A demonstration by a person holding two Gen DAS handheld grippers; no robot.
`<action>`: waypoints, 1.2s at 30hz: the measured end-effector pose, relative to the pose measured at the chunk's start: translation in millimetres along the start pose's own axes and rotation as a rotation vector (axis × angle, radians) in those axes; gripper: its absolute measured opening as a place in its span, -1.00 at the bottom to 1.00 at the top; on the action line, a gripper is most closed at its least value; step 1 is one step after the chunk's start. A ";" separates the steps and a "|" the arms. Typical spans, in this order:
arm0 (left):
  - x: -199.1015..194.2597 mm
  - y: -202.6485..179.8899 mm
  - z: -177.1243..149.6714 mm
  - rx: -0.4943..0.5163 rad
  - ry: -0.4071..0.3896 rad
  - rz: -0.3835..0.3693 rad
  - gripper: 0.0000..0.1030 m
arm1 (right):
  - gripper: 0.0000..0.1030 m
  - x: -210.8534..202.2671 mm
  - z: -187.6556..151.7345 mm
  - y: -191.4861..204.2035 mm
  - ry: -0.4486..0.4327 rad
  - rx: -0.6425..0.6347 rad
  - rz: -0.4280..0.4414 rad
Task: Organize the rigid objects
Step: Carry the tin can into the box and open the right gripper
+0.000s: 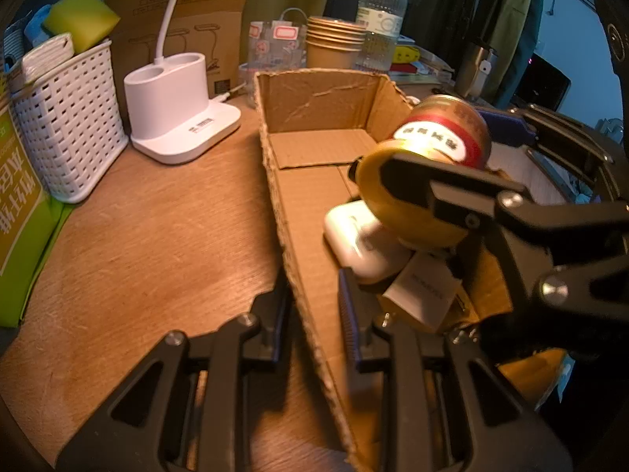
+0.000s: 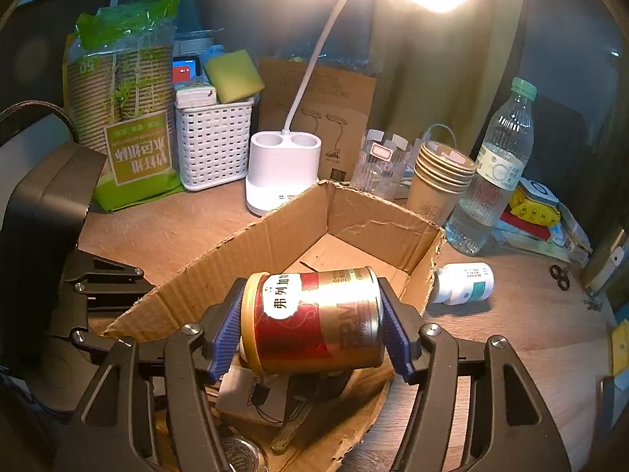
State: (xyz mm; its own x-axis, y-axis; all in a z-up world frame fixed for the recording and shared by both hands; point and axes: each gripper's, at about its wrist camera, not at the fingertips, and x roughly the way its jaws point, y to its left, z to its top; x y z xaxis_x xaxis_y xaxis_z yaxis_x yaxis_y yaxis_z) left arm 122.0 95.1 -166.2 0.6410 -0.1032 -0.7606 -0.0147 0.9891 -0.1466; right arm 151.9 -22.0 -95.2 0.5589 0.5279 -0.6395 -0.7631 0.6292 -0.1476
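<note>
This looks like a lived-in home desk corner: a wooden counter (image 2: 177, 228) crowded with a lit white desk lamp (image 2: 283, 165), a white basket (image 2: 214, 145) of sponges, stacked paper cups (image 2: 440, 181), a water bottle (image 2: 495, 169), and clothes (image 1: 491, 19) hanging behind.

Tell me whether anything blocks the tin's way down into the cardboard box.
The right tool holds the tin above the cardboard box. A white case and a small carton lie beneath it; the box's far half is bare.

Left gripper (image 1: 314, 306) fingers pinch the cardboard box (image 1: 310, 275) wall; right gripper (image 1: 444, 165) holds a can (image 1: 444, 133) above
</note>
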 end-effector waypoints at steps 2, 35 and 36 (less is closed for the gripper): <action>0.0 0.1 0.0 0.000 0.000 0.000 -0.51 | 0.33 -0.6 0.3 0.5 -0.002 -0.002 0.001; -0.4 -0.6 -0.1 0.000 0.000 0.001 -0.51 | 0.58 -23.0 3.8 -41.6 -0.064 0.144 -0.041; -0.5 -0.7 -0.1 0.000 0.000 0.001 -0.51 | 0.58 -23.4 3.4 -43.8 -0.065 0.149 -0.046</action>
State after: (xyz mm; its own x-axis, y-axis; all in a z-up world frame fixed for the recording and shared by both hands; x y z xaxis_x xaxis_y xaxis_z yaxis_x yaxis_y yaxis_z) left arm 121.6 94.4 -165.8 0.6408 -0.1020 -0.7609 -0.0154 0.9892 -0.1456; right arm 173.4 -60.0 -71.1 0.6154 0.5297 -0.5838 -0.6828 0.7283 -0.0590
